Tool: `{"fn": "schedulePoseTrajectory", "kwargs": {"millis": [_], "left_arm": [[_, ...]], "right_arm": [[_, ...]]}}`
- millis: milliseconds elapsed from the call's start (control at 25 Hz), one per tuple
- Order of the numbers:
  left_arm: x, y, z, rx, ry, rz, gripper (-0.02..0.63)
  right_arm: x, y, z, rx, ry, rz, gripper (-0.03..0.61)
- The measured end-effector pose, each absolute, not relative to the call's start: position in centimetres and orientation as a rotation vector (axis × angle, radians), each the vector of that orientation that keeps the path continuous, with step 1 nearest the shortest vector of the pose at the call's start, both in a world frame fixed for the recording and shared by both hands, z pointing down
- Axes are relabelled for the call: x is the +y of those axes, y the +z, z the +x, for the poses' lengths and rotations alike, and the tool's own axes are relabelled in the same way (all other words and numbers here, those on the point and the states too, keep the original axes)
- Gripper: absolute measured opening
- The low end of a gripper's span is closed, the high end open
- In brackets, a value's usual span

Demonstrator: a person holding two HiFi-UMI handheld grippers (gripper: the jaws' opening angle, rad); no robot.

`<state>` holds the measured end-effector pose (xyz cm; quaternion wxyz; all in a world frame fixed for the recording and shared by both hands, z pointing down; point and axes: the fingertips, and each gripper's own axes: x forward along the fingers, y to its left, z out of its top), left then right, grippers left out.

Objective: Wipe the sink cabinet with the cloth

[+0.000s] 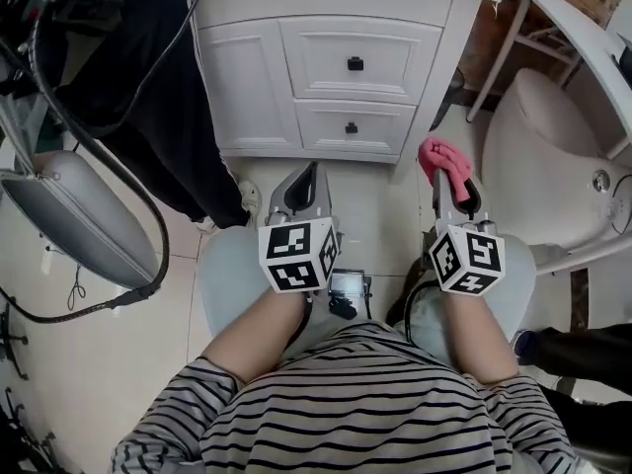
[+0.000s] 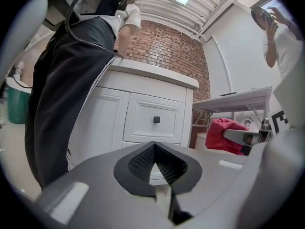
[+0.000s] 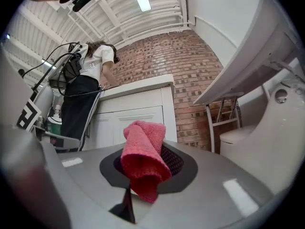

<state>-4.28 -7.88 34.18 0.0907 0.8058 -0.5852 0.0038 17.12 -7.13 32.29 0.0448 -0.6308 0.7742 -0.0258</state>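
Observation:
The white sink cabinet [image 1: 326,77] stands ahead, with two drawers with dark knobs; it also shows as the cabinet [image 2: 143,113] in the left gripper view and the cabinet [image 3: 128,113] in the right one. A pink cloth [image 1: 444,164] sticks up from my right gripper [image 1: 456,191], which is shut on it; the cloth [image 3: 142,159] droops over the jaws. My left gripper [image 1: 304,188] is shut with nothing in it, a short way from the cabinet's lower drawer. The cloth [image 2: 228,135] appears at its right.
A person in a black apron [image 1: 138,77] stands at the cabinet's left. A grey shampoo chair [image 1: 69,215] with black cables sits at left. A white basin unit [image 1: 563,156] and folding table legs [image 1: 504,47] are at right. Tiled floor [image 1: 380,225] lies below the cabinet.

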Motion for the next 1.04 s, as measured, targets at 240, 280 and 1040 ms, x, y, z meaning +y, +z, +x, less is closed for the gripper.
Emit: {"fn": "schedulePoseTrajectory", "kwargs": {"millis": [240,280,1040], "left_arm": [[-6.0,34.0,-2.5,-1.729,0.024,2.514,-0.006],[-5.9,34.0,-2.6,-1.730,0.025,2.514,-0.006],[-7.4,33.9,-2.4,-1.729,0.057,2.496,-0.006]], "right_arm": [[-6.1,32.3,15.1,2.392,-0.013,-1.893,0.084],[-6.0,32.4,15.1,2.396,-0.012,-1.892,0.084],[-7.7,33.0,13.7,2.454,-0.090,-1.836,0.085]]}}
